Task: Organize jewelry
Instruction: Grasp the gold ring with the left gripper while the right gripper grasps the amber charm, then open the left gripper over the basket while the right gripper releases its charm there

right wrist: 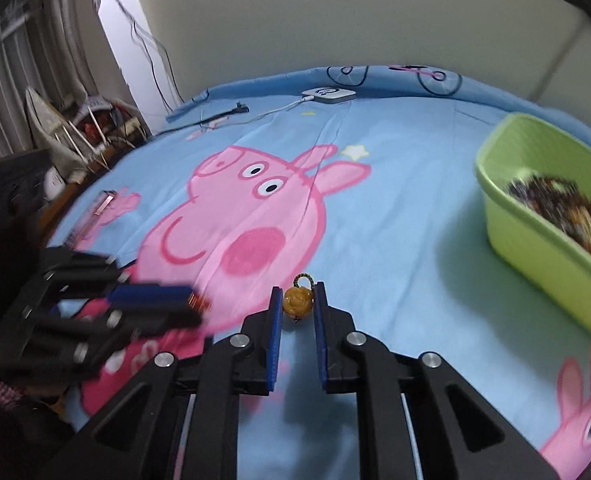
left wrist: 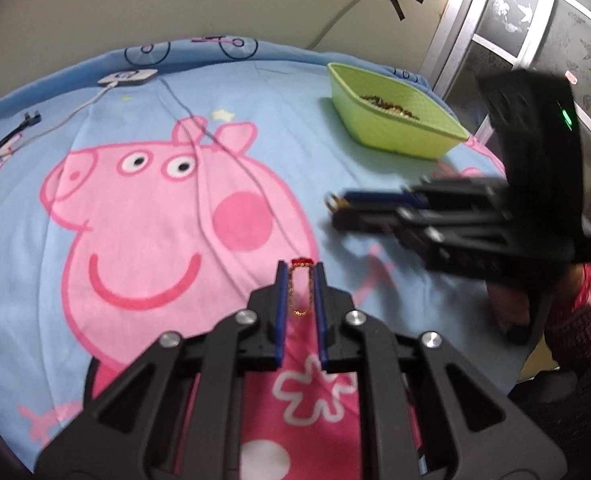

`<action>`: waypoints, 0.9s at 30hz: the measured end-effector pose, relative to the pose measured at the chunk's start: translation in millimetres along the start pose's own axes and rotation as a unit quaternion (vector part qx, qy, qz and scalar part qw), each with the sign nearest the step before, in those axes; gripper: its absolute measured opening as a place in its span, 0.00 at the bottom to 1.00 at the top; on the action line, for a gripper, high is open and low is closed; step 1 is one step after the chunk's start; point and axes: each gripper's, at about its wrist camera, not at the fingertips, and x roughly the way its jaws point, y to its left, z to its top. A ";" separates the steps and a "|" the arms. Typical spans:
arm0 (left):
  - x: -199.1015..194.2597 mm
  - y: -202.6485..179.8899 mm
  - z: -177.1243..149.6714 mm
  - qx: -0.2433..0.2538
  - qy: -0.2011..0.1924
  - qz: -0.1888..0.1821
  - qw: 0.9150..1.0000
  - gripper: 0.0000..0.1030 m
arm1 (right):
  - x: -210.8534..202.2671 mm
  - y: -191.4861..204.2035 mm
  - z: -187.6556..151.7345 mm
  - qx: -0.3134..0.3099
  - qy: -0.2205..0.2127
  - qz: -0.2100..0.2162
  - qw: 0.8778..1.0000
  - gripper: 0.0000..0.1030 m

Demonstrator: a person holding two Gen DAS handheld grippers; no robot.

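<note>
My left gripper [left wrist: 300,267] is shut on a thin gold chain [left wrist: 298,294] with a red clasp piece at the tips; the chain hangs in a loop between the blue pads above the bedsheet. My right gripper [right wrist: 298,292] is shut on an amber carved bead pendant [right wrist: 297,300] with a small green cord loop. The right gripper also shows blurred in the left wrist view [left wrist: 337,206], the left gripper blurred in the right wrist view [right wrist: 195,304]. A green basket [left wrist: 379,128] holding several jewelry pieces [right wrist: 559,208] stands at the far right of the bed.
The bed is covered by a blue cartoon-pig sheet [left wrist: 175,208]. A white charger box [left wrist: 127,77] with a cable and a black plug [left wrist: 29,122] lie near the far edge by the wall. Clutter stands beside the bed on the left [right wrist: 87,128].
</note>
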 end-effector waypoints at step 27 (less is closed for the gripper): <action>123.5 -83.5 166.9 0.008 0.046 -0.042 0.998 0.16 | -104.0 -156.0 -1.8 0.232 -0.170 -0.060 0.956 0.10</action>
